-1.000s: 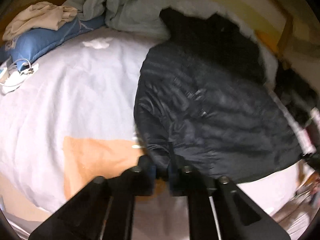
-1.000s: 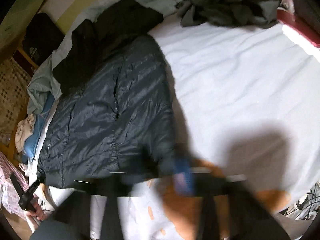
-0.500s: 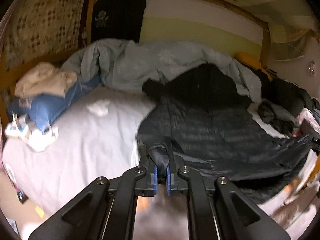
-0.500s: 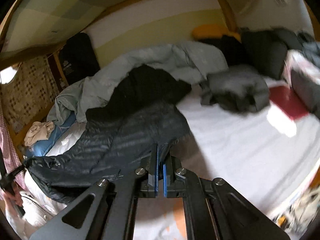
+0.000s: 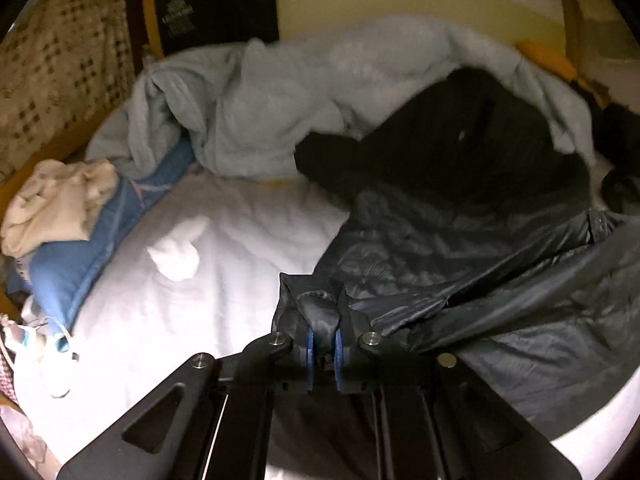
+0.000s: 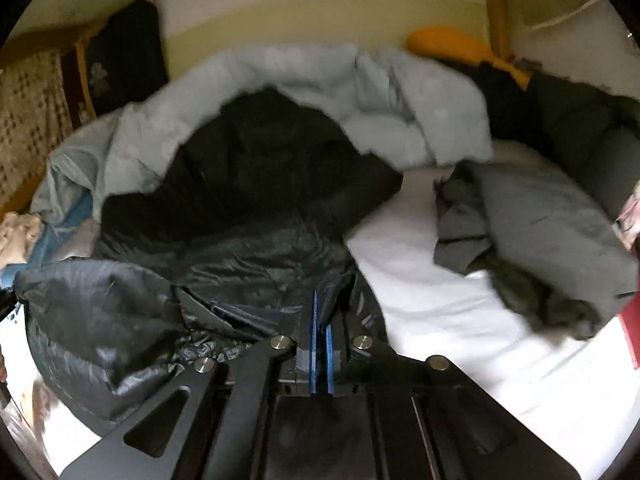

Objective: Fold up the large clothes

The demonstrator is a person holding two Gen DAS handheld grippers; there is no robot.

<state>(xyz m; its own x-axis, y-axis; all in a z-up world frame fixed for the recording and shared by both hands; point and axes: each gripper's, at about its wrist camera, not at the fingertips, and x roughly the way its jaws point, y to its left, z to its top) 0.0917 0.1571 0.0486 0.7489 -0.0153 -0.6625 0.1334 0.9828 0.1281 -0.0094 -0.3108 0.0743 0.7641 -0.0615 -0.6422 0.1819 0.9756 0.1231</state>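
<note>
The left gripper (image 5: 323, 326) pinches a bunched fold of the dark puffer jacket (image 5: 460, 264) between its blue-padded fingers (image 5: 308, 350); the right gripper (image 6: 321, 312) clamps another edge of it; the jacket hangs lifted between them, its far part lying on the white bed (image 5: 224, 248) beside a pale blanket (image 6: 280, 80).

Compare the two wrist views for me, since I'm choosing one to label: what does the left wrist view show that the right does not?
Only the left wrist view shows the left tool shut on the dark puffer jacket's hem, plus a white cloth scrap on the sheet. Only the right wrist view shows the right tool shut on the jacket, a grey garment heap and an orange cushion. Both share the jacket, the pale blue duvet and the white sheet.
</note>
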